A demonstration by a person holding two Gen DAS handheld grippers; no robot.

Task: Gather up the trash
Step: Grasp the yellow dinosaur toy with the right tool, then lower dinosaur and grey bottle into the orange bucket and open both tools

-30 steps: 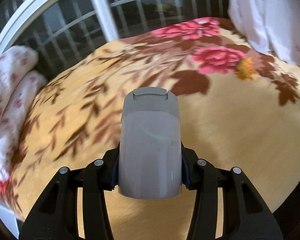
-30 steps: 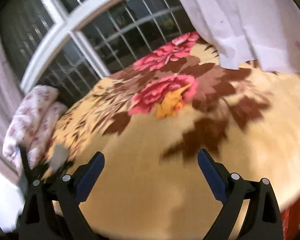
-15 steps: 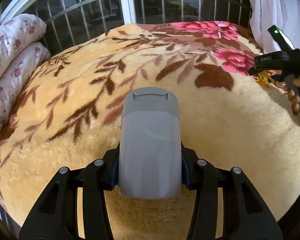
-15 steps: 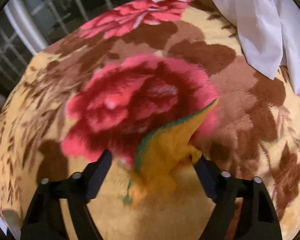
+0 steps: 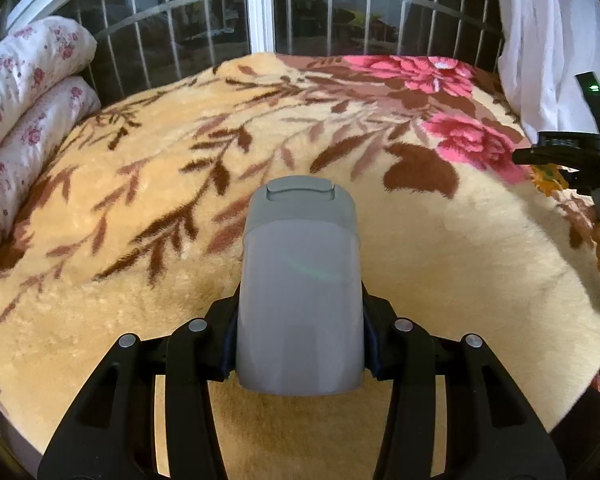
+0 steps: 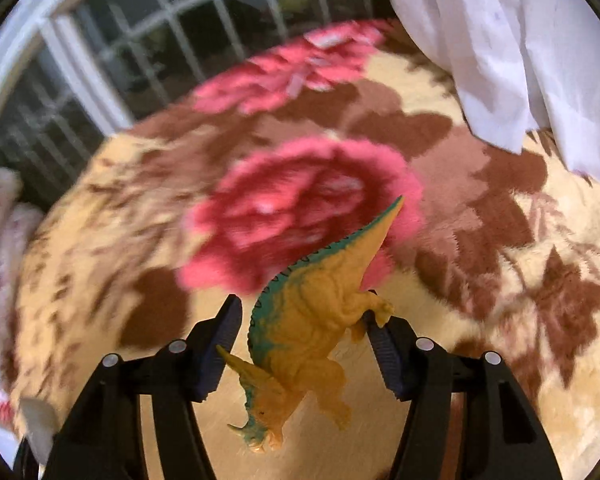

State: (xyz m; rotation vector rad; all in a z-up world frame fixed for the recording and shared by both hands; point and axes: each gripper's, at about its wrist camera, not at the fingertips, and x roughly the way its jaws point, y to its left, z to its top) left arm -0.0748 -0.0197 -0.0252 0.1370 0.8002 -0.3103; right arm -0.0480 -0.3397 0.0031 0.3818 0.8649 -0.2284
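Note:
My left gripper [image 5: 300,344] is shut on a small grey lidded trash bin [image 5: 300,292], held above the flowered blanket [image 5: 140,280]. My right gripper [image 6: 304,340] holds a yellow toy dinosaur with a teal back [image 6: 312,320] between its fingers, tail pointing away, head hanging toward the camera. The dinosaur is lifted a little off the blanket [image 6: 520,320]. The right gripper's body also shows at the right edge of the left wrist view [image 5: 572,152], with a bit of the dinosaur [image 5: 548,178] under it.
A folded white flowered quilt [image 5: 24,96] lies at the bed's left side. A barred window [image 5: 260,20] runs behind the bed. A white curtain [image 6: 520,40] hangs at the right. The bed edge falls away in front.
My right gripper has come down on the toy dinosaur, closed around it and raised it off the blanket. My left gripper with the bin has turned slightly leftward.

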